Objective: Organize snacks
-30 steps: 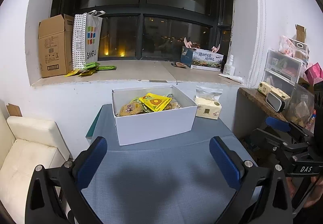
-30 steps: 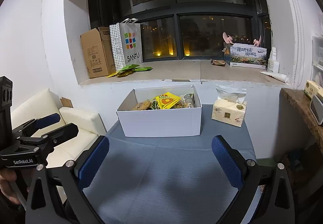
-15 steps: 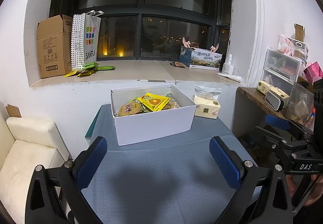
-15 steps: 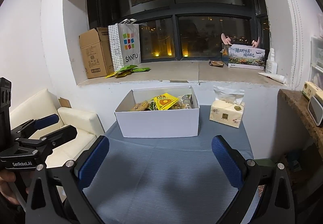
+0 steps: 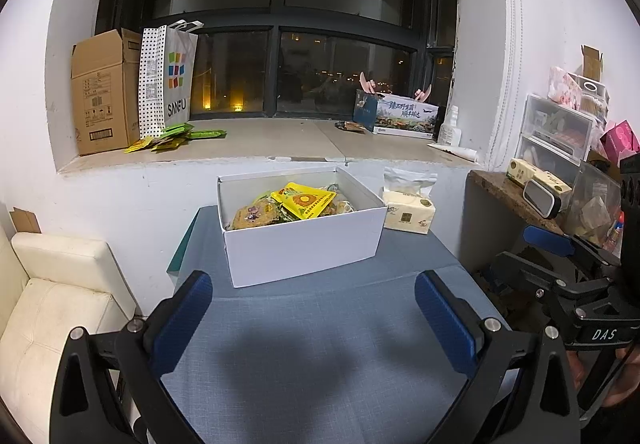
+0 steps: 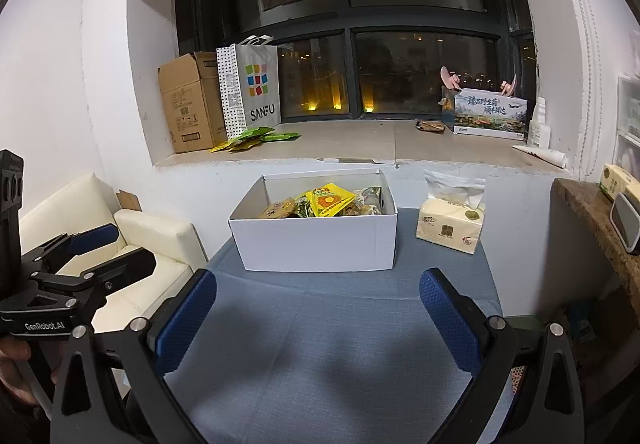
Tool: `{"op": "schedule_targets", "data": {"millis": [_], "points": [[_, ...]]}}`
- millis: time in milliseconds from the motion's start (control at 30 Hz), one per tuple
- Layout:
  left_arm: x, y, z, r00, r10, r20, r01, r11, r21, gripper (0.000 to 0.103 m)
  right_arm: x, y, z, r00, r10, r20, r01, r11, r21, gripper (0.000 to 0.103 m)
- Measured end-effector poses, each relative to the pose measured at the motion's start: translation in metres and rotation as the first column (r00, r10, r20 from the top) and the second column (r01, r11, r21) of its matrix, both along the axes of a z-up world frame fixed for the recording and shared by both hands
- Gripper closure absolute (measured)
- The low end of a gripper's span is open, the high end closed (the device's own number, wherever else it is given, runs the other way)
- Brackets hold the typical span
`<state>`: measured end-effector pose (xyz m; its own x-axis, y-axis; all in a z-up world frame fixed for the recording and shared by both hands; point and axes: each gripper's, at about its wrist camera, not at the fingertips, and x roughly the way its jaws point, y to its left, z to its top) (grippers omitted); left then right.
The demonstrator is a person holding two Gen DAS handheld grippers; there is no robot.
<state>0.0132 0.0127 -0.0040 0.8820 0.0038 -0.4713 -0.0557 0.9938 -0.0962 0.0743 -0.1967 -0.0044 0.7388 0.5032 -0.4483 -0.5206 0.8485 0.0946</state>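
Note:
A white box stands at the far side of the blue table. It holds several snack packets, with a yellow packet on top. The box also shows in the right wrist view, with the yellow packet in it. My left gripper is open and empty, held above the table in front of the box. My right gripper is open and empty too, also in front of the box. Each gripper shows at the edge of the other's view.
A tissue pack lies right of the box. The window sill holds a cardboard box, a SANFU bag, green and yellow packets and a printed carton. A cream sofa is left; a cluttered shelf is right.
Both grippers have drawn back slightly from the box, which sits a little farther off in both views. Both stay open and empty.

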Motion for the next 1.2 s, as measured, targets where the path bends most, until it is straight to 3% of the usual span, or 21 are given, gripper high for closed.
{"op": "schedule_targets", "data": {"millis": [1200], "points": [[-0.0009,-0.0015,-0.0043,1.0,-0.003,-0.003,0.004,1.0,0.008,0.0,-0.0022,0.0048,-0.0007,1.0,0.005,-0.001,-0.005,1.0,-0.005,0.0]]}}
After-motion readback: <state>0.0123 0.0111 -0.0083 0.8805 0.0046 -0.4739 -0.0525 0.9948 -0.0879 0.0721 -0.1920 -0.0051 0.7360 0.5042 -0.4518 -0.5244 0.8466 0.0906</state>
